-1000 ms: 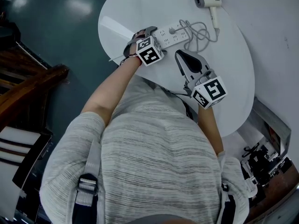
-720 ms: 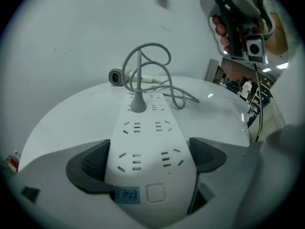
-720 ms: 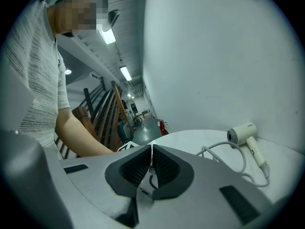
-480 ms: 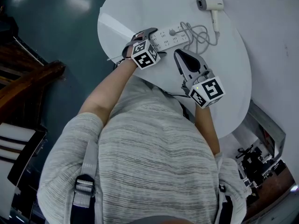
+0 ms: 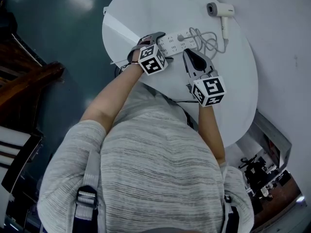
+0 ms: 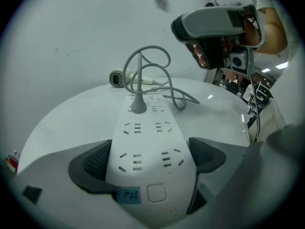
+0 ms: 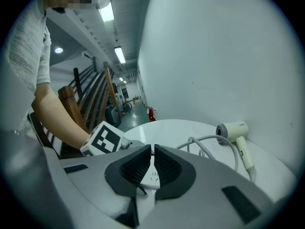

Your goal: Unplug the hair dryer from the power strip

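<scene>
A white power strip lies on the round white table. A grey plug stands in one of its far sockets. From the plug a grey cord loops to the white hair dryer, which lies near the wall. My left gripper is shut on the strip's near end, one dark pad on each long side. Just right of the strip, my right gripper hovers shut with nothing in it. Its tips point toward the strip, and the hair dryer shows to their right.
A white wall runs behind the table's far side. A dark wooden railing stands on the dark floor to the left. Cluttered equipment sits past the table's right edge. The person's torso fills the near side.
My right gripper has come down and forward, closer to the power strip and cord. The left gripper has stayed on the strip's end.
</scene>
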